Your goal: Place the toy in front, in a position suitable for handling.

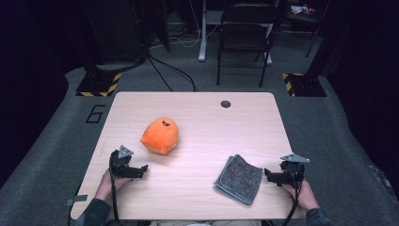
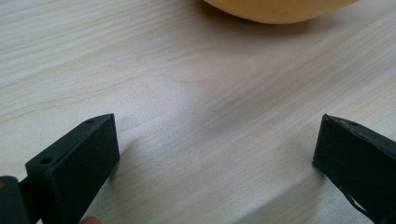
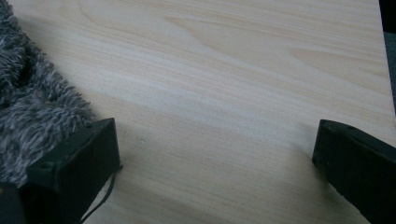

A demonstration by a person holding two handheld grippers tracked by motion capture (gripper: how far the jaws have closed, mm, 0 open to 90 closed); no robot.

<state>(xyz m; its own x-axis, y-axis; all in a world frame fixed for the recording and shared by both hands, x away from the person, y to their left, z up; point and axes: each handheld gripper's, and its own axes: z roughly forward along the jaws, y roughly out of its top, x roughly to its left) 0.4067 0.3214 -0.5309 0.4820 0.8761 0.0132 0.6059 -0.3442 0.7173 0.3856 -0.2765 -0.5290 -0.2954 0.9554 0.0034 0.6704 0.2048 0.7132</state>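
Observation:
An orange plush toy (image 1: 160, 135) with a small dark mark on top lies left of the table's middle; its lower edge (image 2: 280, 10) shows at the top of the left gripper view. A folded grey fuzzy cloth (image 1: 239, 179) lies near the front right, and its edge (image 3: 32, 112) runs along the left of the right gripper view. My left gripper (image 1: 137, 170) rests low on the table in front of the toy, open, nothing between its jaws (image 2: 217, 149). My right gripper (image 1: 272, 176) sits just right of the cloth, open and empty (image 3: 217, 149).
The light wooden table (image 1: 197, 113) has a small dark round hole (image 1: 226, 104) near its far edge. Beyond it stand a black folding chair (image 1: 244, 37), cables on the grey floor and yellow-black striped bases (image 1: 101, 84). The table's right edge (image 3: 385, 56) lies close to my right gripper.

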